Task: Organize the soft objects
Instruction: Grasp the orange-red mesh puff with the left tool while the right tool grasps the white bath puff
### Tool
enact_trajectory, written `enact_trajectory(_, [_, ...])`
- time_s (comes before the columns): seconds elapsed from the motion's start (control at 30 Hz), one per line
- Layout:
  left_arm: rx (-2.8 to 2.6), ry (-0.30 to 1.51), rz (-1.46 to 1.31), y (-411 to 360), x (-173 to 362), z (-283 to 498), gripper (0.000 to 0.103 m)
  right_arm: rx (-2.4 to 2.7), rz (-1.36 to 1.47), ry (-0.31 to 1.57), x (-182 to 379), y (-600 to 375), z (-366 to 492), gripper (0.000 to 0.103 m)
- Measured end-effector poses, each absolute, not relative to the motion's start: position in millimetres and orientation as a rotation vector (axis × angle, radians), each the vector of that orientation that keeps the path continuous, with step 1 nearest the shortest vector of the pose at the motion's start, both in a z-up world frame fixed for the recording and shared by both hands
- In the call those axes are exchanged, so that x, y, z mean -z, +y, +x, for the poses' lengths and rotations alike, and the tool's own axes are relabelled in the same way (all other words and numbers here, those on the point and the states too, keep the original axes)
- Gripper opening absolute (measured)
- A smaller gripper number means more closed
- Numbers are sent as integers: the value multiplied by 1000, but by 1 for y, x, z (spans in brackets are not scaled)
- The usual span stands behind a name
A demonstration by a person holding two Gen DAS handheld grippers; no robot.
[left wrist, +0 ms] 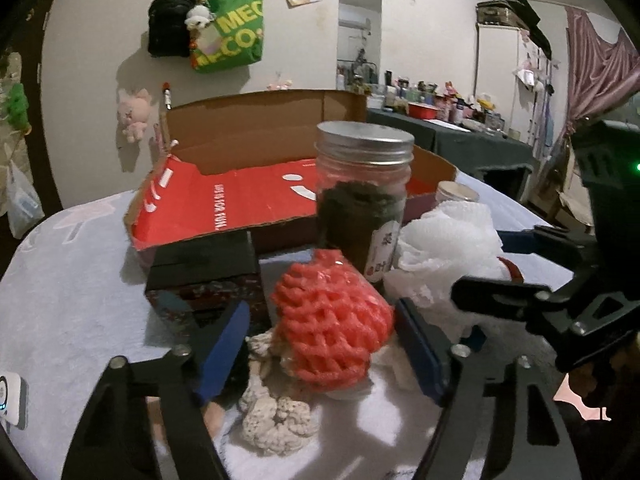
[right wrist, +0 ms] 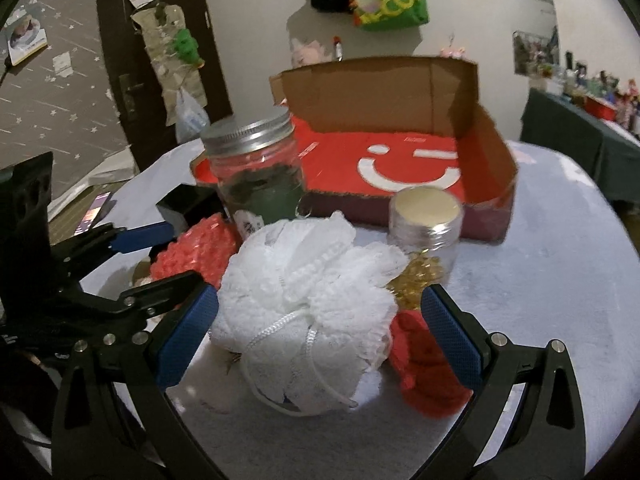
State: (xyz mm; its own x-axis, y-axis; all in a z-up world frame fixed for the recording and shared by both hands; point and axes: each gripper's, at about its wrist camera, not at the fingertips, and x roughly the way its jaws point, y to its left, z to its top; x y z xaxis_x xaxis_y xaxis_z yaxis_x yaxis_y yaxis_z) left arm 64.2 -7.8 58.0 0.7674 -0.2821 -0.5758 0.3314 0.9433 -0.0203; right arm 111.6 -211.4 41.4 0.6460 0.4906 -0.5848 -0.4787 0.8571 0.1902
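Note:
A coral foam net (left wrist: 332, 320) lies on the table between the open blue pads of my left gripper (left wrist: 324, 348), with a whitish fuzzy scrunchie (left wrist: 276, 420) below it. A white mesh bath pouf (right wrist: 308, 312) sits between the open pads of my right gripper (right wrist: 320, 340); the pouf also shows in the left wrist view (left wrist: 444, 256). A red knitted piece (right wrist: 428, 372) lies under the pouf's right side. The open red cardboard box (right wrist: 404, 168) stands behind; it also shows in the left wrist view (left wrist: 240, 200). The foam net (right wrist: 192, 252) and left gripper (right wrist: 160, 264) show left in the right wrist view.
A tall glass jar (left wrist: 360, 196) with a metal lid and dark contents stands behind the foam net. A smaller jar (right wrist: 424, 232) with golden contents stands right of the pouf. A dark lacquered box (left wrist: 204, 272) sits at left. A pale cloth (right wrist: 560, 264) covers the table.

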Motion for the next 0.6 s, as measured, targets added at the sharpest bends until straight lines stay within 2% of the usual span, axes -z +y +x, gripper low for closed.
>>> enact_trajectory(0.1, [371,638,66,-9,-56,66,55,-589,30,687,-38,-210,111,91])
enact_trajectory(0.13, [381,642,61,-9,-56,66,54,-607,38,694,-37,-210,110,79])
enact_trajectory(0.2, [390,634,63,-9,-57,62,48,-618,41,696,-37,-209,107,72])
enact_trajectory(0.23, [392,631,67,-11,-59,61,47,-628,49,692,-38,-209,105,61])
enact_trajectory(0.27, [394,626,70,-11,-60,59,45,-632,65,687,-39,-211,103,55])
enact_trajectory(0.37, [396,611,66,-10,-65,54,43,-616,84,672,-42,-213,97,43])
enact_trajectory(0.47, [390,598,63,-9,-70,48,42,-596,89,646,-46,-216,90,37])
enact_trajectory(0.6, [379,591,59,-4,-75,46,41,-569,91,618,-51,-220,82,35])
